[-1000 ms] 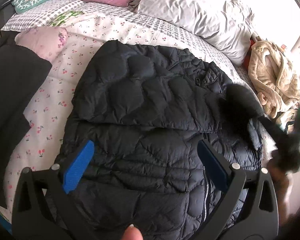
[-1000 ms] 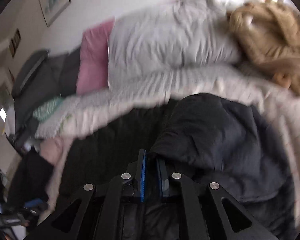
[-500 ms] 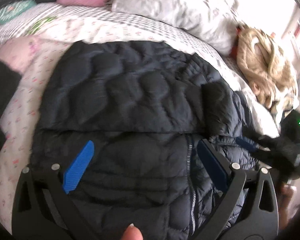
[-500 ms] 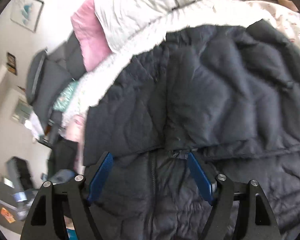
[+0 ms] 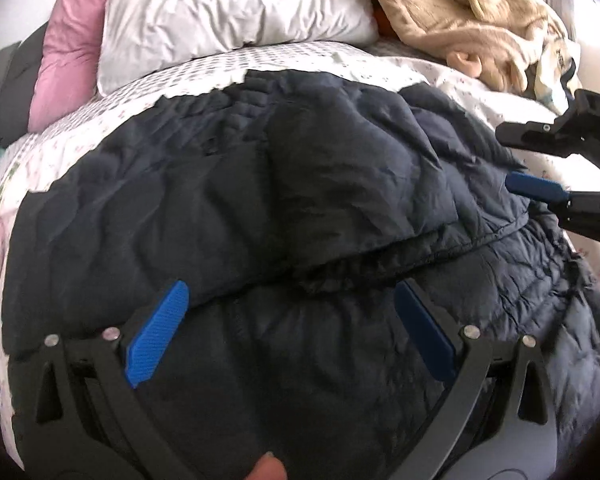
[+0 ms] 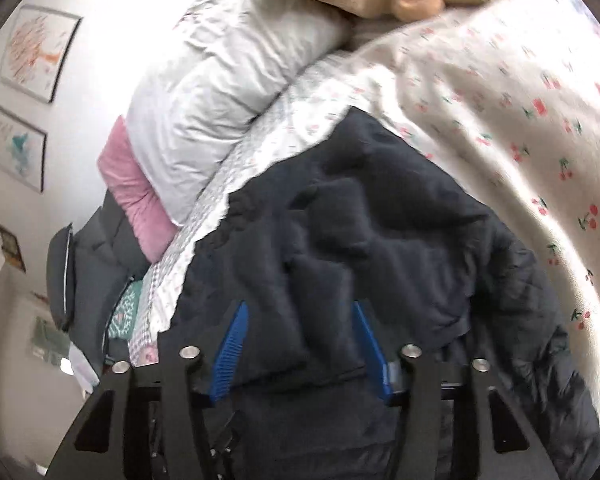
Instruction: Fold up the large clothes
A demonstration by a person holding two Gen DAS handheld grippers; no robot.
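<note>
The black puffer jacket (image 5: 284, 208) lies spread on the cherry-print bedspread (image 6: 520, 92), filling the near half of both views, with 1 sleeve or side panel already laid across its body so a folded edge runs from side to side. The left gripper (image 5: 292, 336) hangs just above that edge, its 2 blue pads spread wide with nothing between them, probably poised to take the hem for the next fold. A fingertip (image 5: 268, 468) of the person shows at the bottom rim of that view. The right gripper (image 6: 300, 344) straddles a thick ridge of the folded quilting; its jaws are closing, and the fabric sits between the pads, though they do not yet look pressed into it. Seen from the left wrist, it reaches in from the jacket's right edge, so each tool works 1 side, likely to keep the bulky garment square. Beyond the jacket sit a white pillow (image 5: 228, 12) and a pink pillow (image 5: 66, 52), with a beige robe (image 5: 472, 16) heaped farther right.
</note>
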